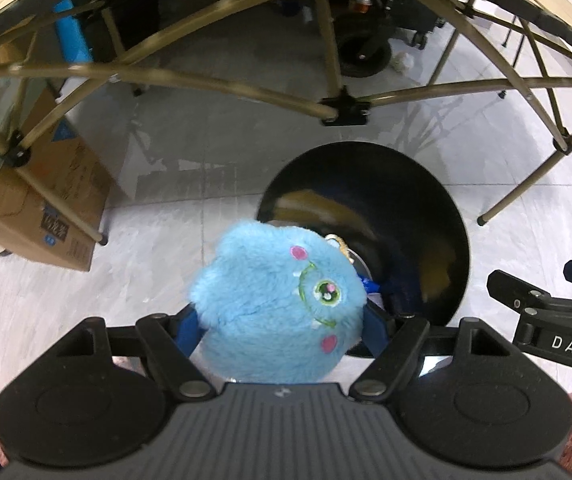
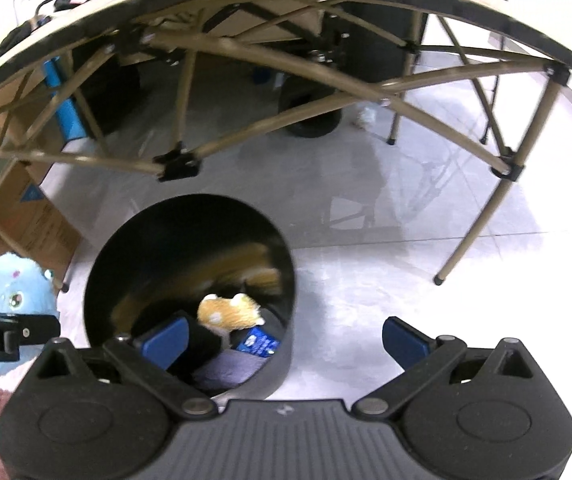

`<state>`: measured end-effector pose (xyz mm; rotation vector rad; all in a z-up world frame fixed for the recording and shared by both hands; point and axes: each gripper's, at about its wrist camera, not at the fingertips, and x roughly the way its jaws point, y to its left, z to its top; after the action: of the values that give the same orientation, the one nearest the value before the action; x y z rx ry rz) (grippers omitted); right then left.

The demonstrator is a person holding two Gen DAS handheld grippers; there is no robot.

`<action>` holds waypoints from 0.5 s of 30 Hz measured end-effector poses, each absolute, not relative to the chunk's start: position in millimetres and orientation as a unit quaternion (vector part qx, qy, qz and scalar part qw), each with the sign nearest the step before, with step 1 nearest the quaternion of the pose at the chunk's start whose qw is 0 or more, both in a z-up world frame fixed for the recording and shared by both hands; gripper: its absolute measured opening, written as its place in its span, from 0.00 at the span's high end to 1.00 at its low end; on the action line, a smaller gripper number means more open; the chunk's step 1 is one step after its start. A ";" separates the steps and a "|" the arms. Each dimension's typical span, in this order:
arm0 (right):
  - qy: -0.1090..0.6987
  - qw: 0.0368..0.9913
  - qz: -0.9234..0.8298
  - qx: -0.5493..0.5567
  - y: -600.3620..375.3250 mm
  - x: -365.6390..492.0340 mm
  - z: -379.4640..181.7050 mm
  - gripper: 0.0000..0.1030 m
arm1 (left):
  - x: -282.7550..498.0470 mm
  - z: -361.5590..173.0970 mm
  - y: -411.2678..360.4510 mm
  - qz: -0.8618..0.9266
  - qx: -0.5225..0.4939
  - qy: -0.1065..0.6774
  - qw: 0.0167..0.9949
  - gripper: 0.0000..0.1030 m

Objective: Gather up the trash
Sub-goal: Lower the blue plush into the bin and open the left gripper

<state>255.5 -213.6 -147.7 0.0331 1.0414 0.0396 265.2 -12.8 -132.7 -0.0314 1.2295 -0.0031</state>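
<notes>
Above the black trash bin (image 1: 438,208), the left gripper (image 1: 281,320) clamps a blue plush toy (image 1: 277,304); the right gripper (image 2: 286,338) hangs wide, empty. Centre the toy over the opening before releasing

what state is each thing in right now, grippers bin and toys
left gripper: shut on blue plush toy
blue plush toy: held above the floor beside the bin
right gripper: open, empty
black bin: upright, uncovered, partly filled
orange plush toy: lying inside the bin
</notes>
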 end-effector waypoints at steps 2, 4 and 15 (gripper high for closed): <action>0.496 0.868 0.010 0.019 -221.8 255.0 -146.8 0.00 | 267.8 -134.8 -22.4 -0.009 -0.010 0.578 0.816 0.25; 0.494 0.869 0.000 0.021 -229.3 254.3 -146.1 0.00 | 269.6 -137.3 -30.6 -0.018 -0.005 0.581 0.814 0.25; 0.480 0.875 -0.048 0.045 -263.1 256.8 -141.6 0.00 | 284.7 -147.5 -62.1 -0.040 0.000 0.590 0.807 0.25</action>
<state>256.8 -263.1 -141.6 0.0946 1.0016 -0.0999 284.7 -62.1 -147.5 -0.0010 1.2621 -0.0859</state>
